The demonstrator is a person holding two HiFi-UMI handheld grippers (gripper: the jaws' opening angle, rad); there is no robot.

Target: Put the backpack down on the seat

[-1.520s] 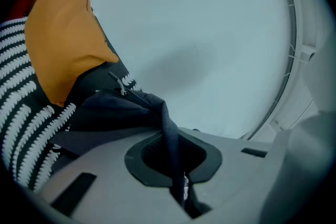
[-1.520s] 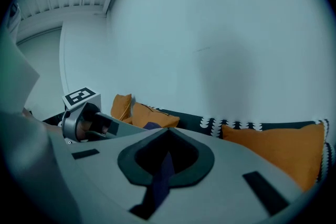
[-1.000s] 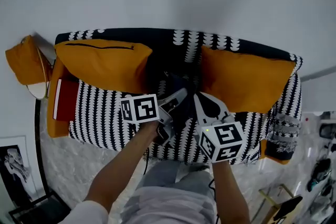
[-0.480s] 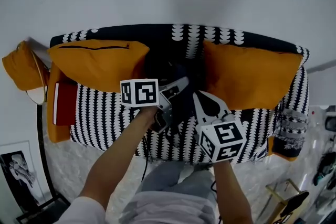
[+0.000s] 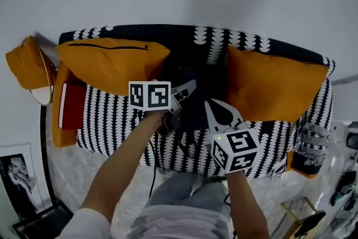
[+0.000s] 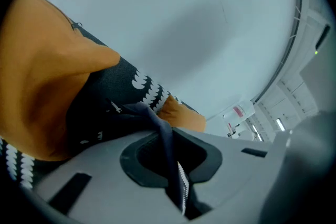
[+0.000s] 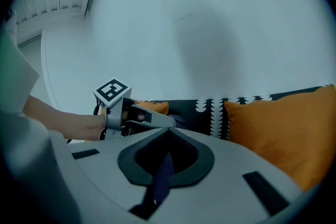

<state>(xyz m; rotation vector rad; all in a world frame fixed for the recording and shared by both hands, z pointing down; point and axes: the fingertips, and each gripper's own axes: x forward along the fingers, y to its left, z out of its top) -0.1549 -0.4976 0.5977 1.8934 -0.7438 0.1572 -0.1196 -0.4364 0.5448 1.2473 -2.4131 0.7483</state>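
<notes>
Currently both tools are clamped. My left tool (image 5: 190, 87) (image 6: 164, 136) is closed on a dark fold of the backpack (image 5: 194, 112); a white zip edge (image 6: 182, 186) runs down through the jaws. My right tool (image 5: 208, 103) (image 7: 167, 136) is closed on a dark strap (image 7: 160, 176) of the same bag.

Position, head view: the backpack hangs at centre frame, over the middle of the sofa (image 5: 106, 120) and against its backrest. The left cushion (image 5: 109, 64) lies at 10 o'clock from the bag, and the right cushion (image 5: 274, 87) at 3 o'clock. The bag fills the gap between them. The left tool enters from 8 o'clock and the right tool from 5 o'clock, and their tips are close together on the bag's near side.

Contact: I cannot tell whether the bag's base touches the seat, because the tools and the dark fabric cover that area.

A red book (image 5: 71, 106) lies at the sofa's 9 o'clock end.
</notes>
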